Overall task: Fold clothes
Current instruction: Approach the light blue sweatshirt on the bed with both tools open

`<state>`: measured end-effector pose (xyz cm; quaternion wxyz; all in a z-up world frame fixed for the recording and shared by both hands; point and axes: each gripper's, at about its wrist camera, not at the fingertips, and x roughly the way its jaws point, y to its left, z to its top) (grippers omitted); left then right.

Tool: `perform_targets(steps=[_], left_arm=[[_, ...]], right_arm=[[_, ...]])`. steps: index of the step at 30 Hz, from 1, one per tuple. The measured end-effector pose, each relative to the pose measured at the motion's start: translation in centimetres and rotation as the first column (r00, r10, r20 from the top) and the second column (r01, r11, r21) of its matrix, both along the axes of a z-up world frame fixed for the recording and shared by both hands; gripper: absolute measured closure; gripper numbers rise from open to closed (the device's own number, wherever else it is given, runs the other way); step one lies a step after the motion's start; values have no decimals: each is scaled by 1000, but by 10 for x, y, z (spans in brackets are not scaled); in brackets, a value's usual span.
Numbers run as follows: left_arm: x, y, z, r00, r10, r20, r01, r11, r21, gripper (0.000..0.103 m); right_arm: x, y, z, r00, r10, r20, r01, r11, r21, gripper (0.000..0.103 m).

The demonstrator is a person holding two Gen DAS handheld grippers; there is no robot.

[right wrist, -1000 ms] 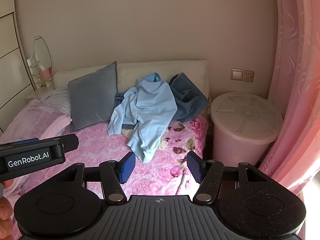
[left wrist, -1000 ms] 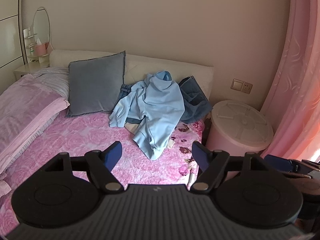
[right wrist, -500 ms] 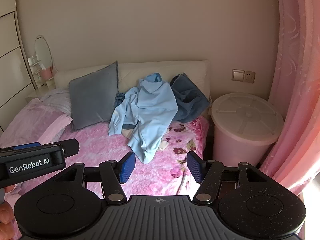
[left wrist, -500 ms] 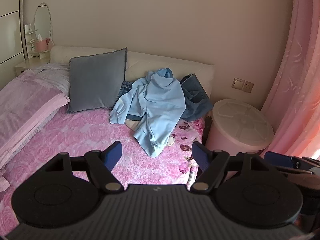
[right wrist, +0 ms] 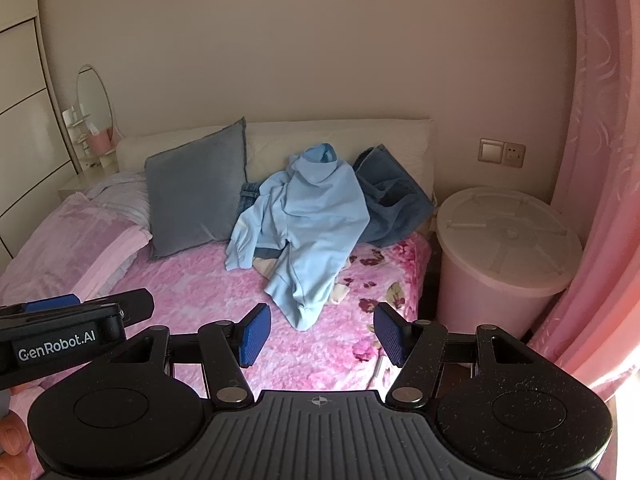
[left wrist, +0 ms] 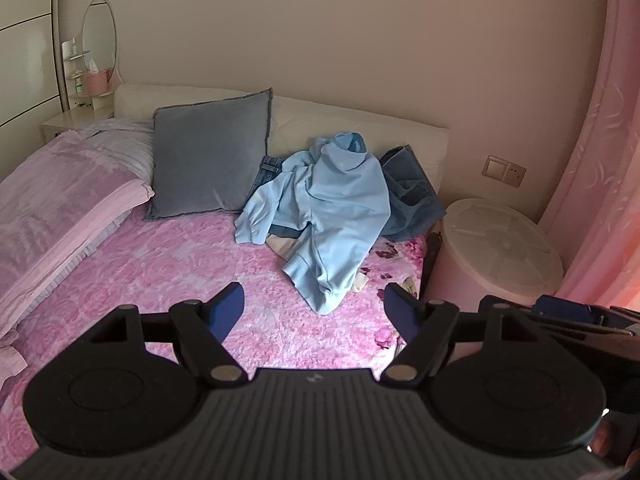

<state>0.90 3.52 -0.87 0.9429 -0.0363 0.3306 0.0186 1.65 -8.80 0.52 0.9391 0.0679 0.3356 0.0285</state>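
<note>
Both grippers angled down over bed (left wrist: 160, 264), fingers apart, nothing held.

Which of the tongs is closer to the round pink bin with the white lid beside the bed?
Right. The right tongs hang open next to the round pink lidded bin; the left tongs sit on their far side, over the pink floral bedspread.

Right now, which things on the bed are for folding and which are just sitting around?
For the folding:
- light blue hoodie, heaped on the bed
- blue jeans under and behind it
- pale cloth peeking out below, hard to identify

Just lying about:
- grey cushion
- folded pink quilt
- pink bin beside the bed
- oval mirror
</note>
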Motion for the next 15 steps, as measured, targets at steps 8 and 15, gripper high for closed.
perform_targets(steps=[8, 15], left_arm=[[8, 2, -4, 1000, 17, -14, -17, 1000, -1, 29], [14, 3, -7, 1000, 16, -22, -16, 1000, -5, 29]], right_arm=[[12, 0, -7, 1000, 17, -14, -17, 1000, -4, 42], [20, -2, -11, 1000, 17, -21, -17, 1000, -12, 42]])
